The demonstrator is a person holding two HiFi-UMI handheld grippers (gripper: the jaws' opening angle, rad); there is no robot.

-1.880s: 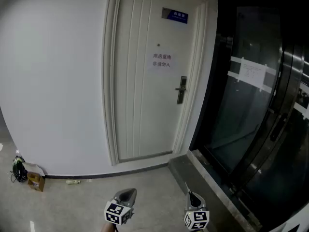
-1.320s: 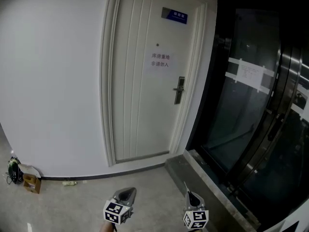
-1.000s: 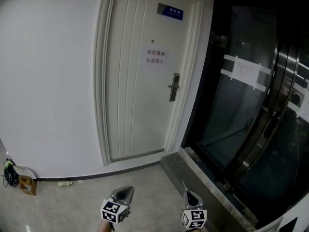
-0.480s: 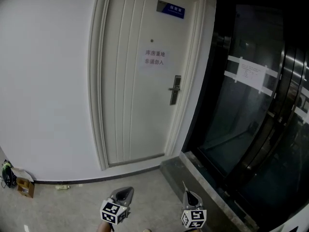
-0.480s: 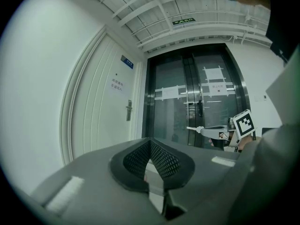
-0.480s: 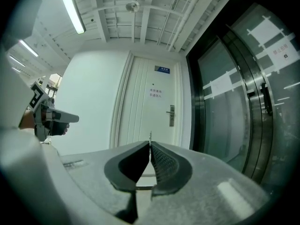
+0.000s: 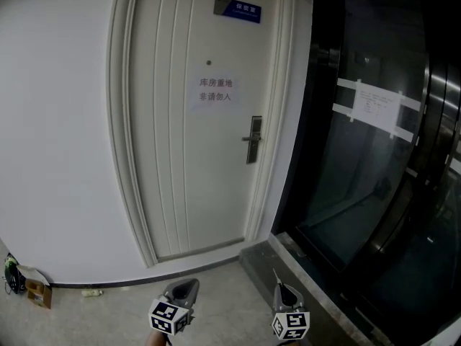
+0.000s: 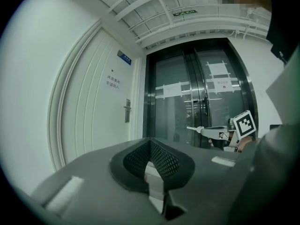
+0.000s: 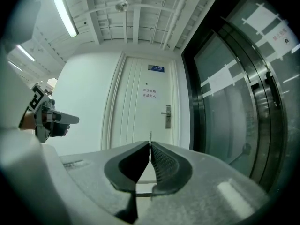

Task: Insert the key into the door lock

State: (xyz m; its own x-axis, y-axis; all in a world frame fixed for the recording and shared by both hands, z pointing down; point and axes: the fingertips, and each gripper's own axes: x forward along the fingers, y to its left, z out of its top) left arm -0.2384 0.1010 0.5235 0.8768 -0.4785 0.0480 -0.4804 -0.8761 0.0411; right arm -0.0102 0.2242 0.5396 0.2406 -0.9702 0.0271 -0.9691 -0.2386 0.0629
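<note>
Key (image 9: 150, 136): thin sliver, prob. metal, upright in right gripper (image 9: 150, 143) tips. Door lock (image 7: 251, 140): dark plate w/ lever, well ahead.

Head view looks down at the door (image 7: 180, 164); both gripper views face it, level.

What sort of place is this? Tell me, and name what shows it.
Probably an indoor hallway in an office or similar workplace building. A white door carries a blue plate and a paper notice, and tall dark glass doors with metal frames stand just to its right.
</note>
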